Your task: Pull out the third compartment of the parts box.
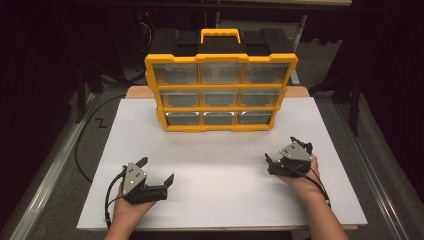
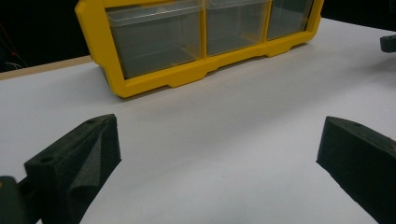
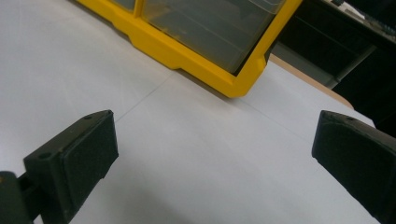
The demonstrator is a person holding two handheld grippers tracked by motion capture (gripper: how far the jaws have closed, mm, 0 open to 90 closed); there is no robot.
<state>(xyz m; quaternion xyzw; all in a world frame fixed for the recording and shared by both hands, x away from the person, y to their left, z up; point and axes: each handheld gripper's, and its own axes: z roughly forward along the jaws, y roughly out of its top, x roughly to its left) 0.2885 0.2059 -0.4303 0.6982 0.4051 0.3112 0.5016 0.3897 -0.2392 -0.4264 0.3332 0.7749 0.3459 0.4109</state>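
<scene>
Both claws rest low on the white tabletop (image 1: 220,170) with nothing between their jaws: the left claw (image 1: 156,172) sits near the front left, jaws spread wide and angled toward the middle, and the right claw (image 1: 282,152) sits at the front right, jaws likewise released and empty. In each gripper view the two black foam-faced jaws stand far apart with bare white surface between them, so neither is grasping anything.

Largest on the tabletop is the yellow drawer organizer (image 1: 220,92), standing upright at the far middle, well apart from both claws. Its face is turned toward the person, which looks deliberate: the nine clear drawers, three rows of three, can be pulled straight toward the front. A yellow carry handle (image 1: 220,35) rises from its black top. The left gripper view looks along the bottom row, where the bottom left drawer (image 2: 156,39) appears empty behind its clear front; the right gripper view catches the organizer's bottom right corner (image 3: 243,84) and the drawer beside it.

Each hand (image 1: 131,207) wraps its tool from behind, wrists near the front edge, a cable trailing back. The symmetrical, open stance on either side of the organizer reads as a ready posture, and I judge the work on the drawers as not yet begun; the next move likely calls for reaching forward to a drawer front.
</scene>
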